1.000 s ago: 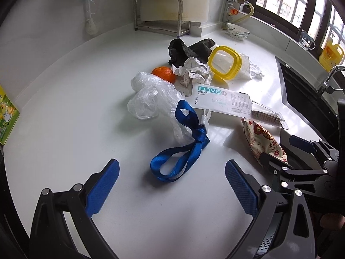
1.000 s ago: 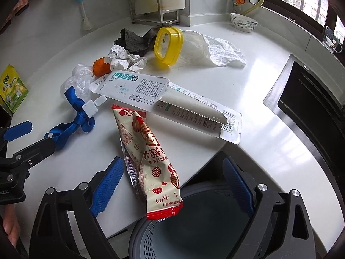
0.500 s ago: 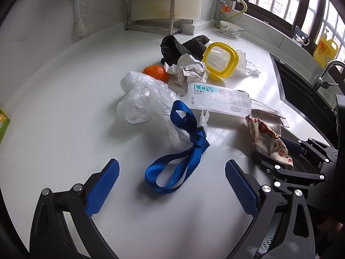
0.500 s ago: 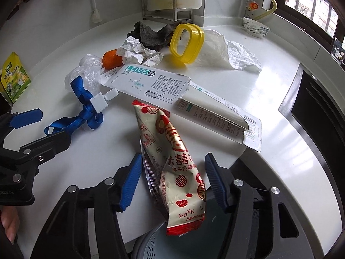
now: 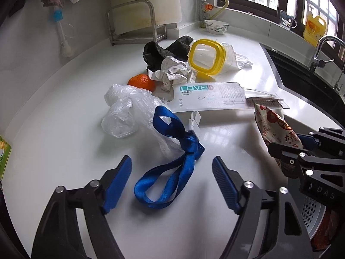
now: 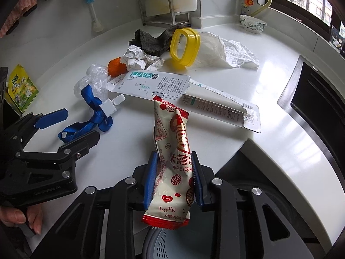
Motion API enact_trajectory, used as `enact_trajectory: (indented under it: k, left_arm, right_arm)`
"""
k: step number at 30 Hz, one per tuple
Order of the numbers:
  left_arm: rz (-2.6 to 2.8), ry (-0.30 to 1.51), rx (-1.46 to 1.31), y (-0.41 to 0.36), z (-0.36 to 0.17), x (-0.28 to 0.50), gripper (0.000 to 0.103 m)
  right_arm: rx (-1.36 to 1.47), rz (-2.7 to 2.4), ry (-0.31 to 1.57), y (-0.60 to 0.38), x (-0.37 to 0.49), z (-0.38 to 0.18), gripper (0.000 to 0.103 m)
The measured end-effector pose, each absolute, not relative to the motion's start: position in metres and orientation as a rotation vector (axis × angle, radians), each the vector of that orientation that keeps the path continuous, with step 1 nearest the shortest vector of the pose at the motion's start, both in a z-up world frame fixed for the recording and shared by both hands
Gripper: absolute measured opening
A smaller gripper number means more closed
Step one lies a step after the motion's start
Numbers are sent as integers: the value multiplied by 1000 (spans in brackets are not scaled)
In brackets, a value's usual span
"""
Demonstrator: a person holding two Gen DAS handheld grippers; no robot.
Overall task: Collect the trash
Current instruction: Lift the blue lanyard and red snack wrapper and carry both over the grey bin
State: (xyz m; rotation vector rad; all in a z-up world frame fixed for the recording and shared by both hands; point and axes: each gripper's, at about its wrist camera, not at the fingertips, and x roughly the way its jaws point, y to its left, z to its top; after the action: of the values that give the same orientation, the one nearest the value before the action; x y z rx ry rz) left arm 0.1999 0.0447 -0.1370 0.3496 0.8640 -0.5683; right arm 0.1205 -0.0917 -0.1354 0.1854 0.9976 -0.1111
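Observation:
Trash lies on the white counter (image 5: pixel 64 142). A blue strap (image 5: pixel 172 172) with a white clip rests between the fingers of my left gripper (image 5: pixel 171 161), whose jaws are closing without touching it. The red-and-cream snack wrapper (image 6: pixel 172 133) stands tilted at the counter edge, above a grey perforated bin (image 6: pixel 163 246). My right gripper (image 6: pixel 174 155) is closing, and its blue pads press the wrapper's lower half. Behind lie a clear plastic bag (image 5: pixel 129 108), an orange (image 5: pixel 141 82), crumpled paper (image 5: pixel 174 71) and a torn "LOVE" card package (image 5: pixel 207 96).
A yellow-rimmed container (image 5: pixel 207 58) and a dark cloth (image 5: pixel 159 54) lie further back, before a metal rack (image 5: pixel 133 21). The dark sink (image 5: pixel 301 73) with its tap is on the right. A green packet (image 6: pixel 21 88) stands at the left. A hand (image 6: pixel 19 218) holds the left gripper.
My right gripper's jaws have come together onto the snack wrapper, which now stands up off the counter. My left gripper's jaws have narrowed around the blue strap and moved closer to it.

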Motion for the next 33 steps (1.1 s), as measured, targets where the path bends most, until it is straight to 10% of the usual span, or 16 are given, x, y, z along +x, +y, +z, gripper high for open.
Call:
enact_trajectory:
  k: [11,33]
  left_arm:
    - [-601,906,344,40,-136,190,13]
    - [-635,912,268,38,-81,151,10]
  right_arm:
    - [213,-122,996,-95,108,-129,30]
    - [289,-174,964,-112,54,-89,30]
